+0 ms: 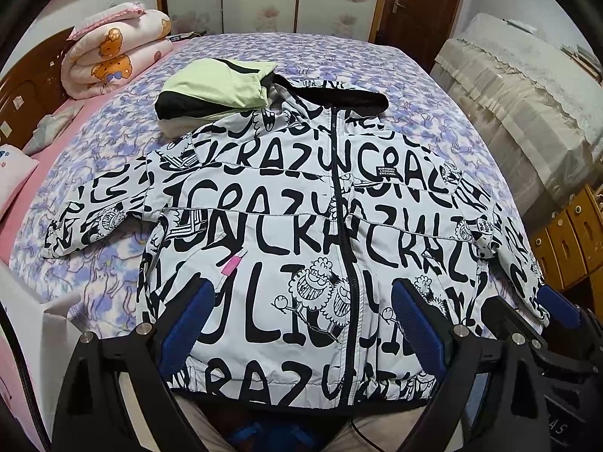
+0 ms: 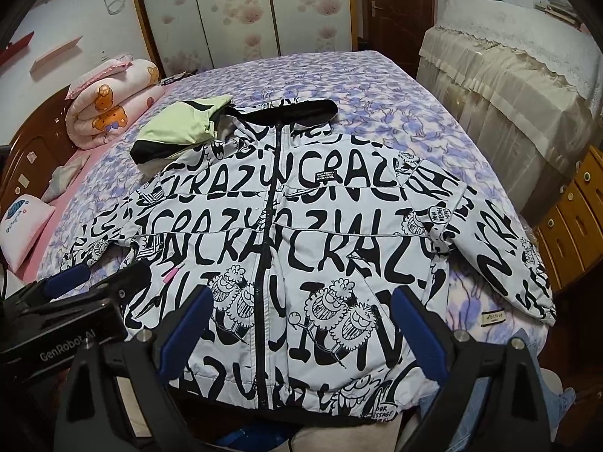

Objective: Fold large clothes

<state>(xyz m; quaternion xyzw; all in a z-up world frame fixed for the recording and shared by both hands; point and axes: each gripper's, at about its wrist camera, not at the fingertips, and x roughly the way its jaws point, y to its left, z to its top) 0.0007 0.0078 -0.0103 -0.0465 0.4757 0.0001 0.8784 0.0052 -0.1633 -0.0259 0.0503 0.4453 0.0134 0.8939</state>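
A white hooded jacket with black lettering [image 1: 286, 203] lies flat, front up and zipped, on the bed, sleeves spread to both sides; it also shows in the right wrist view [image 2: 339, 226]. My left gripper [image 1: 305, 320] is open, hovering over the jacket's lower hem, holding nothing. My right gripper [image 2: 301, 324] is open and empty over the hem, to the right of the left one. The right gripper shows at the right edge of the left wrist view [image 1: 557, 305]; the left gripper shows at the left of the right wrist view [image 2: 71, 278].
A folded green and black garment [image 1: 215, 90] lies by the hood. A rolled pink quilt [image 1: 113, 52] and pillows [image 2: 26, 218] sit at the left. The bed has a purple floral sheet [image 1: 377, 67]. A lace-covered cabinet [image 2: 508, 86] and wooden drawers [image 2: 573, 218] stand right.
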